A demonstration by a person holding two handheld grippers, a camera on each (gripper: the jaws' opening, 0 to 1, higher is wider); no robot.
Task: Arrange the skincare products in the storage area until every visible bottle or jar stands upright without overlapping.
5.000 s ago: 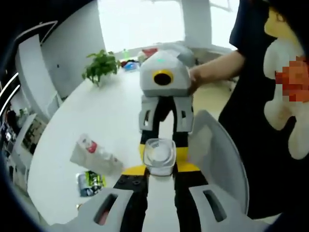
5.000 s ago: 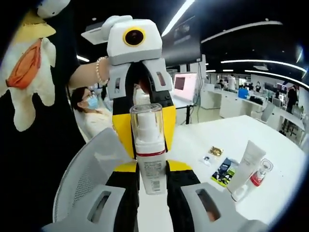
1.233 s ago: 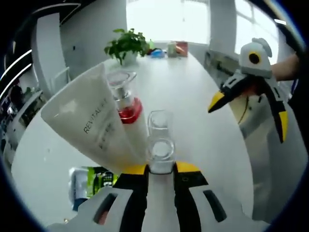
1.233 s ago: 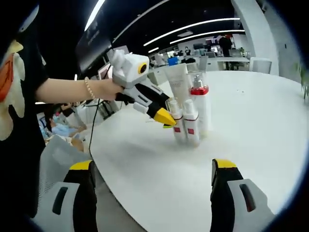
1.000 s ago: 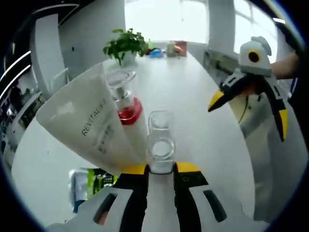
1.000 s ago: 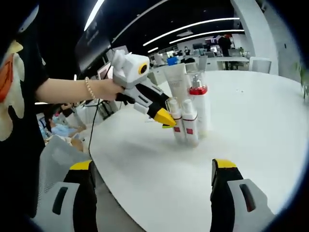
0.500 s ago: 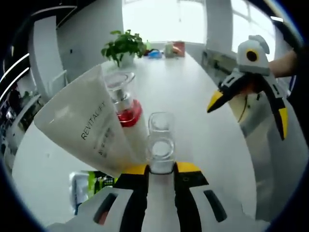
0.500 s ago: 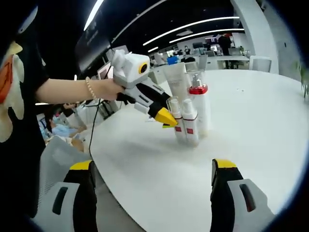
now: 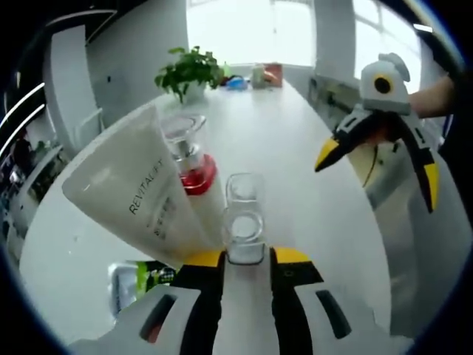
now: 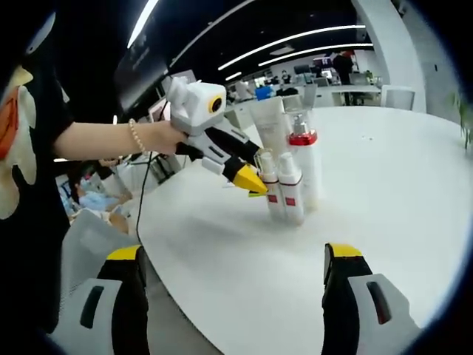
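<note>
A: Skincare products, right gripper view: four upright in one cluster on the white tabletop (image 10: 384, 192). Two small pump bottles with red labels, one (image 10: 270, 194) touching the other (image 10: 291, 194); behind them a taller bottle with a red collar (image 10: 304, 166) and a white tube (image 10: 271, 132) standing on its cap.

B: Left gripper view count?

A: Same four. Tube (image 9: 140, 203) leaning across, printed REVITALIFT; red-collar bottle (image 9: 189, 159) just beside it; two clear caps in line, the near one (image 9: 244, 233) and the far one (image 9: 244, 192). Also a green packet (image 9: 140, 279) lying flat on the tabletop, low left, and a potted plant (image 9: 188, 72) at the far end.

B: Hand-held grippers?

A: Left hand-held gripper (image 10: 251, 185): yellow tips right at the nearer small bottle. From the left gripper view the jaws flank that bottle; whether they touch it I cannot tell. Right hand-held gripper (image 9: 373, 164): held in the air well off to the side, jaws spread wide, nothing between them.

B: Change from half a second back?

A: Little. The left jaws look slightly further apart beside the cap; the bottles have not shifted, and the right hand-held gripper stays wide and clear.
</note>
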